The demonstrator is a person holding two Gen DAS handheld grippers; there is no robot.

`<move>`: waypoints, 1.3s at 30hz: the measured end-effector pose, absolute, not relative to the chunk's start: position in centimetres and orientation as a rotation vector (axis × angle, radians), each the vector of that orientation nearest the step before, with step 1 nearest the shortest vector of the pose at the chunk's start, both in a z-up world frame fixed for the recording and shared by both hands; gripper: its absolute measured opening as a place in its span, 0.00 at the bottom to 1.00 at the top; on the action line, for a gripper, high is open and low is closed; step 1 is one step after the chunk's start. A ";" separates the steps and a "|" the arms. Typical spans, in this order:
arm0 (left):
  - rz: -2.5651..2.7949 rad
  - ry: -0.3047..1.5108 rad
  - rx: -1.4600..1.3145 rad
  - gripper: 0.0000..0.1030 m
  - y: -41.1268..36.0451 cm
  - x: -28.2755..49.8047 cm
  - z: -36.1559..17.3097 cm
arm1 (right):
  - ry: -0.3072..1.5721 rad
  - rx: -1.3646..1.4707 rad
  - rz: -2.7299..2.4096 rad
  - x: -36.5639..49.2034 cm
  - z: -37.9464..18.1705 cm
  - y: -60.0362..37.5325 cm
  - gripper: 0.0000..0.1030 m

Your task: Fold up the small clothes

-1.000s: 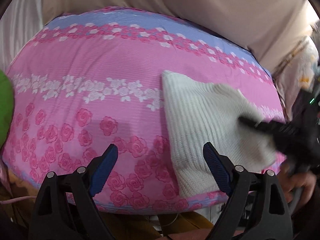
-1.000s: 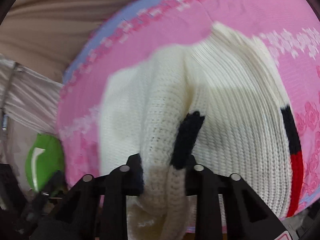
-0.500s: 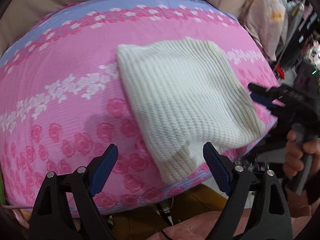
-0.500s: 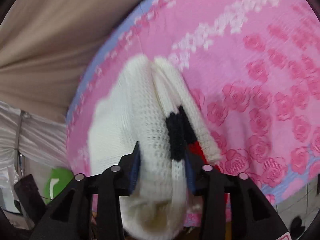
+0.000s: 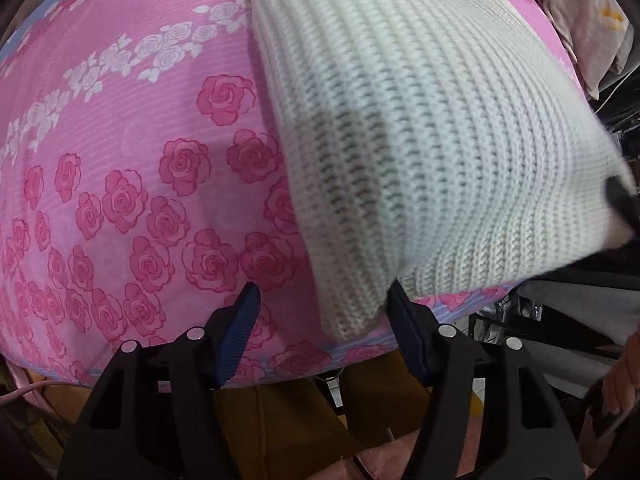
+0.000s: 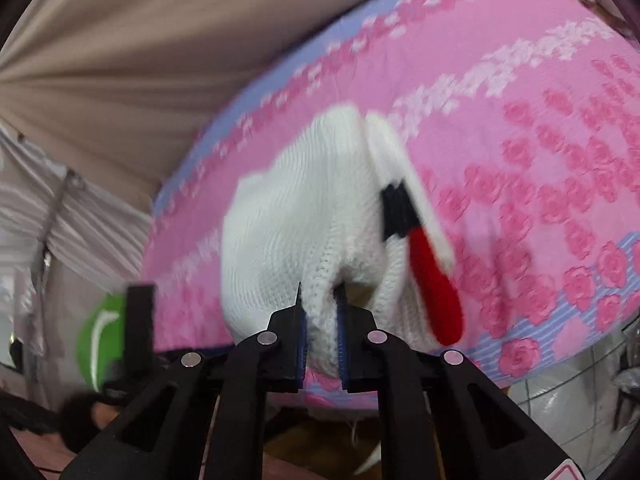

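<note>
Right hand-held gripper [image 6: 322,320] had just closed, clamped on white knit sweater's [image 5: 420,128] near edge | left hand-held gripper [image 5: 324,320] jaws narrowed, apart, straddling its near corner, not gripping | sweater lay on rose-print bed [image 5: 120,160], near right | likely next fold starting.

Both views are evenly and brightly lit, with only a soft shadow cast on the bedsheet [image 5: 132,184] near the sweater [image 5: 420,140]. Strong fisheye bulging and dark corners are seen. The right wrist view is smeared by motion blur; the left is sharper.
</note>
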State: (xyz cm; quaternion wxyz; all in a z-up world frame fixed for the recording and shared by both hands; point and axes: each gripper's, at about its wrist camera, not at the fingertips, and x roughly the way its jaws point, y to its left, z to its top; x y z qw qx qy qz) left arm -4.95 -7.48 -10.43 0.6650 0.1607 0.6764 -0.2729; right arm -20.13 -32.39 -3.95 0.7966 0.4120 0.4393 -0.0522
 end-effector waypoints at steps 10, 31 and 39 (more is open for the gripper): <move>-0.736 1.367 0.300 0.64 -6.3 -5.9 -5.2 | 1.078 0.827 -0.197 -21.1 -6.4 -33.4 0.31; -0.540 1.262 0.320 0.69 -9.8 -0.4 -7.0 | 1.127 0.520 -0.226 -6.9 -6.6 -34.4 0.15; -0.520 1.251 0.333 0.69 -9.8 -0.5 -6.9 | 1.028 0.434 -0.268 -9.3 -1.8 -32.3 0.26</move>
